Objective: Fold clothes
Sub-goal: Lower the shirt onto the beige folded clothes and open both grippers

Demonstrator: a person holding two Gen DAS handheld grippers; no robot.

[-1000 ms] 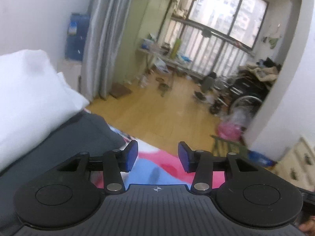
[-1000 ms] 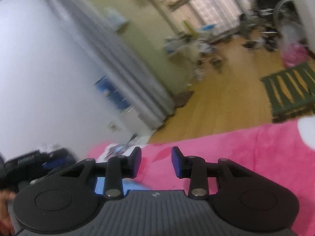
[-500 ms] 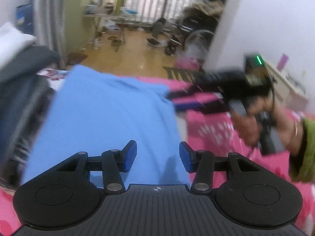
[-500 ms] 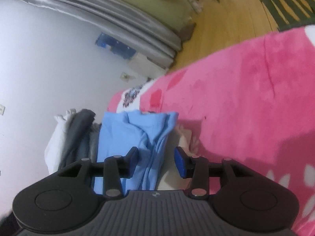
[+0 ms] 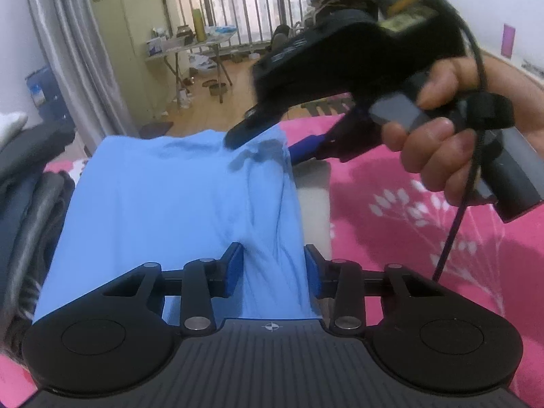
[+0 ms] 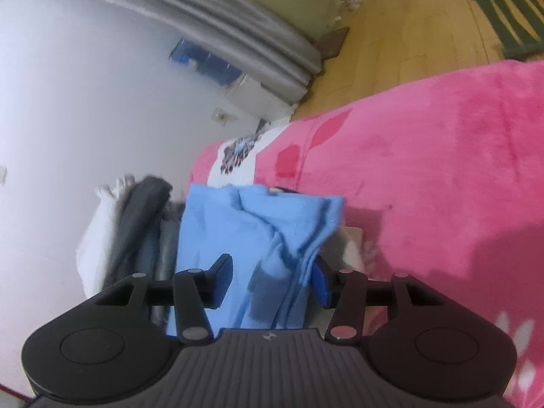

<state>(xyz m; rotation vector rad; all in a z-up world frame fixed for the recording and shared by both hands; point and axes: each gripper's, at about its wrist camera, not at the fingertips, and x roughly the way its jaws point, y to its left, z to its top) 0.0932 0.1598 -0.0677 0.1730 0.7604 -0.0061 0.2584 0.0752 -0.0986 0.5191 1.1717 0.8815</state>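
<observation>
- Left wrist view: my left gripper (image 5: 273,268) has just been closing, its jaws narrow around the near right edge of the blue garment (image 5: 176,204), not visibly clamped. The garment lies flat on the pink blanket (image 5: 425,238) from 12 to 6 o'clock. At 1 o'clock my right hand (image 5: 438,129) brings the right gripper (image 5: 268,137) to the far corner, to lift both ends together, I judge.
- Right wrist view: the right gripper (image 6: 272,280) has just been opening; its jaws stand half wide, bunched blue folds between them, ungripped.
- I read no writing.

Pink floral blanket (image 5: 425,238) covers the bed; a light blue garment (image 5: 163,204) lies spread on it, dark folded clothes (image 5: 30,204) stacked right alongside.
</observation>
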